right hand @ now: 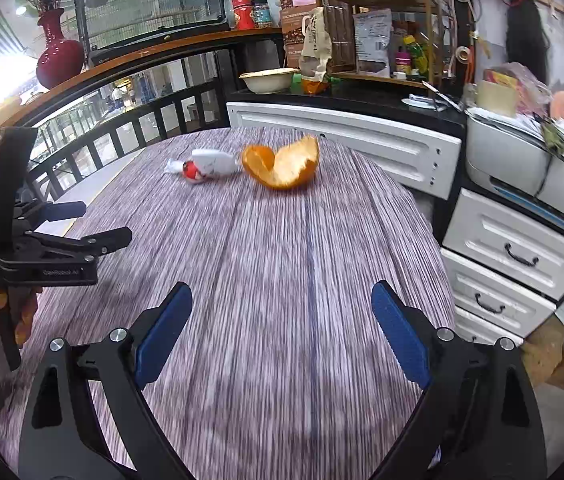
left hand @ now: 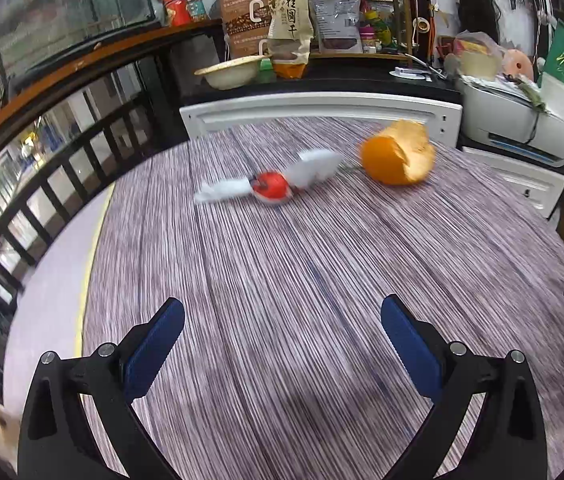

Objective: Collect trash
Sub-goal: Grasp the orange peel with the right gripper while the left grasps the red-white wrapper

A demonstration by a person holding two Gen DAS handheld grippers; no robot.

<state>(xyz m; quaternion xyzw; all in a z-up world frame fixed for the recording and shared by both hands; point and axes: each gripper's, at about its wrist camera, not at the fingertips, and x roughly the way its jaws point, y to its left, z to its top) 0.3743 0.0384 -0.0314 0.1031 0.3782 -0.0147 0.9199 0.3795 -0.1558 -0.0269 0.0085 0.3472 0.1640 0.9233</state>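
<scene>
An orange peel (left hand: 398, 156) lies on the far part of the striped table (left hand: 282, 280), curled open like a cup (right hand: 282, 166). To its left lies a white and red candy wrapper (left hand: 271, 184), also seen in the right wrist view (right hand: 203, 166). My left gripper (left hand: 282, 344) is open above the near table, nothing between its blue pads (left hand: 153, 352). My right gripper (right hand: 282, 332) is open too, empty, well short of the trash. The left gripper's body (right hand: 41, 248), held by a hand, shows at the left edge of the right wrist view.
A white cabinet front (right hand: 342, 140) runs along the table's far edge, with a bowl (right hand: 267, 80) and snack bags on its black top. A printer (right hand: 522, 168) on white drawers (right hand: 514, 256) stands at the right. A black railing (left hand: 41, 200) curves along the left.
</scene>
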